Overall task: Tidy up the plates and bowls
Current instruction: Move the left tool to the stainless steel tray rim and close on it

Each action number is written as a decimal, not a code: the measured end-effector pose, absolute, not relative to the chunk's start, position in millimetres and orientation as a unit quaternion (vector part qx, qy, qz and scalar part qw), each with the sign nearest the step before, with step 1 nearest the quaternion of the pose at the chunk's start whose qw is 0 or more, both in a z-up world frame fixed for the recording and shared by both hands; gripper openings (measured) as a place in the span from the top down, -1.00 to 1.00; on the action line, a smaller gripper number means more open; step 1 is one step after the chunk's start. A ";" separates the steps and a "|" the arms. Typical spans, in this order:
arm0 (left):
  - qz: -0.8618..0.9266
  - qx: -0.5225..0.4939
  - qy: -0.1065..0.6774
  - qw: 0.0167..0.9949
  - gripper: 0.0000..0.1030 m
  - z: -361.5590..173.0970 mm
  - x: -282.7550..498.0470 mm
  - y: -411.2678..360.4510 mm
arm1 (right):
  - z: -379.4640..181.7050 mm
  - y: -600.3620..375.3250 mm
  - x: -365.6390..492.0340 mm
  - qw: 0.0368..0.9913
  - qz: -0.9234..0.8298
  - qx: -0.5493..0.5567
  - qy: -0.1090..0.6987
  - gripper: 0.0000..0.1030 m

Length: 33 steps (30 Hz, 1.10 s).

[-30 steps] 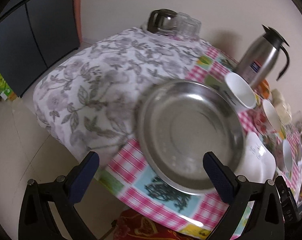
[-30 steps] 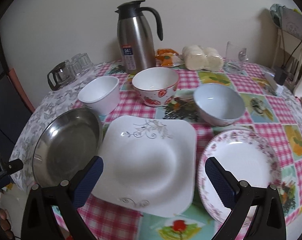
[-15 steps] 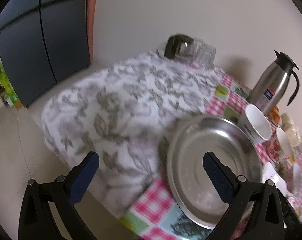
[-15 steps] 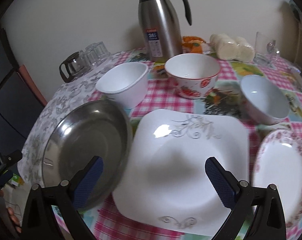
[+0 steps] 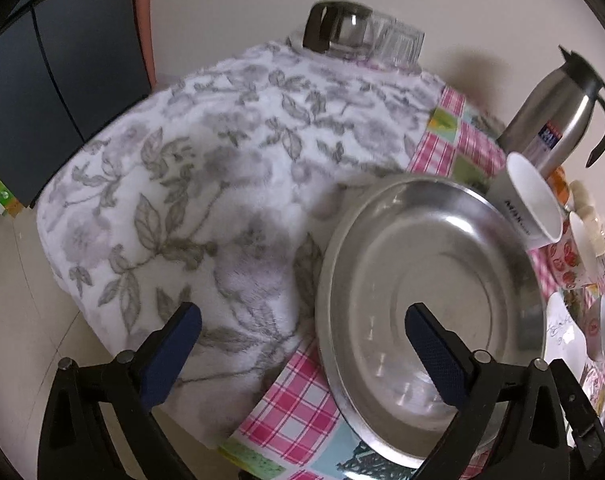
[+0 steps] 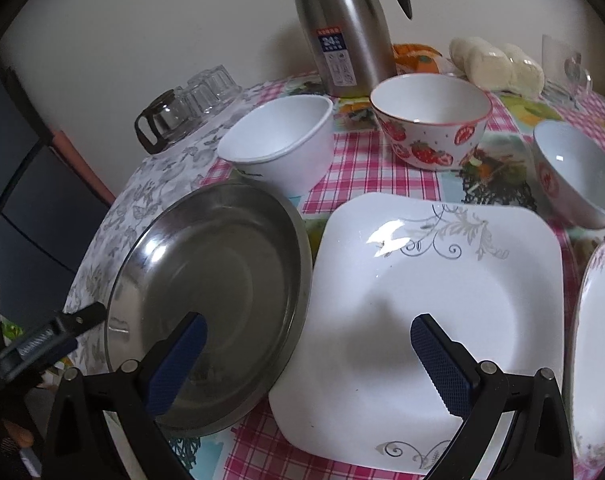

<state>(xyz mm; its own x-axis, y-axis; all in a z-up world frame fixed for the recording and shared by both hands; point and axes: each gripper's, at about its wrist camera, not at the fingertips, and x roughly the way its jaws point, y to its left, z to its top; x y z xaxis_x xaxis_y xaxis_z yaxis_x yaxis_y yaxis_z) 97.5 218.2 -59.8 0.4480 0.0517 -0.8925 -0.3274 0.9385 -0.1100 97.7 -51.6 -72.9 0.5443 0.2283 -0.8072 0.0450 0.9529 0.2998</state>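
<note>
A round steel plate (image 5: 430, 280) lies at the table's near left; it also shows in the right wrist view (image 6: 210, 292). My left gripper (image 5: 298, 348) is open, its right finger over the steel plate, its left finger over the floral cloth. My right gripper (image 6: 306, 364) is open, straddling the gap between the steel plate and a white square plate (image 6: 430, 300). Behind stand a white square bowl (image 6: 282, 140), a strawberry bowl (image 6: 430, 120) and a pale blue bowl (image 6: 574, 172). A floral round plate (image 6: 598, 352) lies at the right edge.
A steel thermos jug (image 6: 342, 28) stands at the back. A glass pot and upturned glasses (image 6: 190, 104) sit on the grey floral cloth (image 5: 206, 184). Buns in a bag (image 6: 498, 64) lie at the back right. The left gripper's tip (image 6: 42, 344) shows at the table's left edge.
My right gripper has moved forward and left, closer to the steel and square plates. My left gripper has swung back towards the steel plate and come nearer.
</note>
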 end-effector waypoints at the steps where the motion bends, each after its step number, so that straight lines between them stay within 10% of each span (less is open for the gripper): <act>1: 0.112 -0.133 0.521 0.836 -0.81 -63.9 101.1 216.2 | -73.3 -51.4 98.1 0.866 0.052 0.146 0.475 -1.00; 11: 0.098 -0.145 0.558 0.811 -0.26 -88.6 110.6 207.7 | -72.0 -38.5 99.0 0.872 0.034 0.111 0.475 -1.00; 28: 0.102 -0.141 0.559 0.811 -0.25 -89.7 115.7 206.1 | -75.5 -50.2 98.9 0.866 0.023 0.135 0.480 -0.76; 33: 0.102 -0.141 0.548 0.818 0.32 -87.7 115.1 207.0 | -72.8 -45.7 99.3 0.867 0.043 0.141 0.476 -0.62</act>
<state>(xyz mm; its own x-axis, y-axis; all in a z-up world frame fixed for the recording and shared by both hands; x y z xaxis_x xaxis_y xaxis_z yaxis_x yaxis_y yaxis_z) 115.1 207.0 -87.7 0.3776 0.0117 -0.9259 -0.3218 0.9393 -0.1194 99.3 -45.7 -72.8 0.5439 0.2094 -0.8126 0.0591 0.9564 0.2860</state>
